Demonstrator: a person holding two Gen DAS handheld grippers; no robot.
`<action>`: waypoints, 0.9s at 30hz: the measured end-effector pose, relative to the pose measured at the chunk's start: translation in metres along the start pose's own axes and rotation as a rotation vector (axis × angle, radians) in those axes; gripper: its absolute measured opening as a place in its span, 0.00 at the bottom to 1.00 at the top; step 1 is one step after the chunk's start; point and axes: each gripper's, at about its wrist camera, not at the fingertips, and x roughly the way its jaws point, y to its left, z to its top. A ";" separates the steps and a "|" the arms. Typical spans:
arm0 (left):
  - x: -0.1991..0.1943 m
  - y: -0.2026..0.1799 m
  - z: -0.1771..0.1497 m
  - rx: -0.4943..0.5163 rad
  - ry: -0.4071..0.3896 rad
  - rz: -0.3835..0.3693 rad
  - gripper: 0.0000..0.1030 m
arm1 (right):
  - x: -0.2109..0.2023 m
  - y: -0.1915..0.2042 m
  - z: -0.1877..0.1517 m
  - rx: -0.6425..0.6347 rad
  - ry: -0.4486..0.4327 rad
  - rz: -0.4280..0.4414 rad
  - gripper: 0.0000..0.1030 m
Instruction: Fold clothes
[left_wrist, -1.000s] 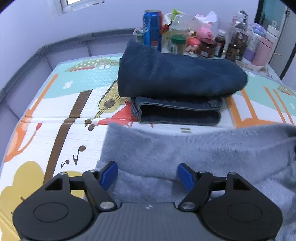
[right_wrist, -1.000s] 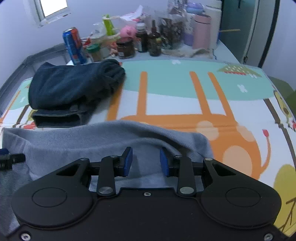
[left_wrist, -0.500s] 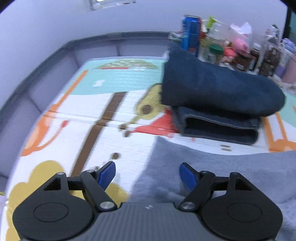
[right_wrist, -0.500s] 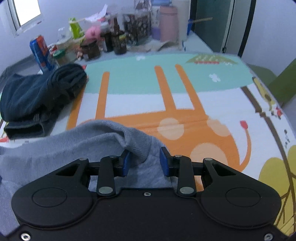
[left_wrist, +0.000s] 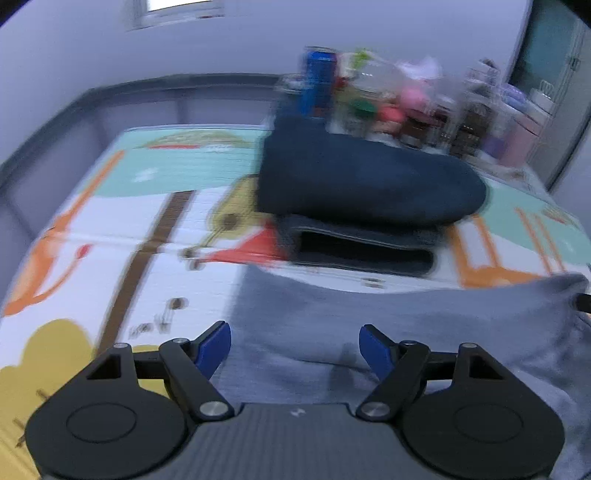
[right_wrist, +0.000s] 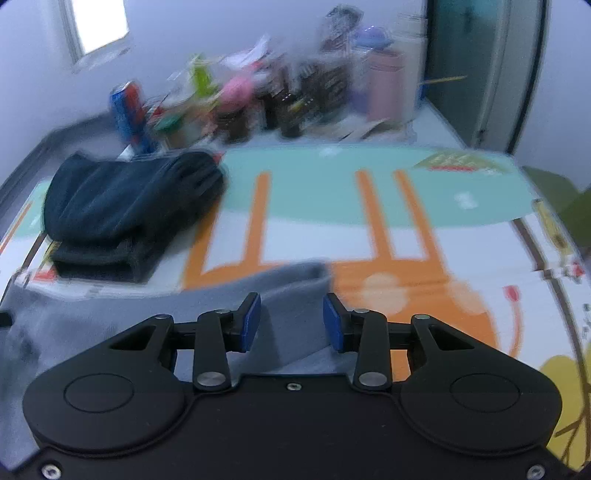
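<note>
Cartoon play mat (left_wrist: 155, 206); grey garment (left_wrist: 369, 317) loose between both grippers' parted fingers (right_wrist: 248, 324).

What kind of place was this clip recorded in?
Probably a room in a home: clothes lie on a children's cartoon play mat, a crowd of bottles and jars and a drink can stand along the back wall, and a small window sits above.

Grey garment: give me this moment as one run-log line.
grey garment on mat, fold unfinished | left gripper open above it | right gripper just opening, cloth between pads | dark folded stack behind
</note>
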 end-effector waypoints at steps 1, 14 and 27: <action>0.001 -0.007 0.000 0.021 0.004 -0.015 0.76 | 0.005 0.007 -0.002 -0.004 0.025 0.010 0.34; 0.039 -0.075 -0.003 0.169 0.054 -0.010 0.77 | 0.049 0.048 -0.010 -0.056 0.144 -0.091 0.42; 0.041 -0.075 -0.005 0.118 0.066 -0.075 0.17 | 0.043 0.044 -0.014 -0.033 0.102 -0.053 0.04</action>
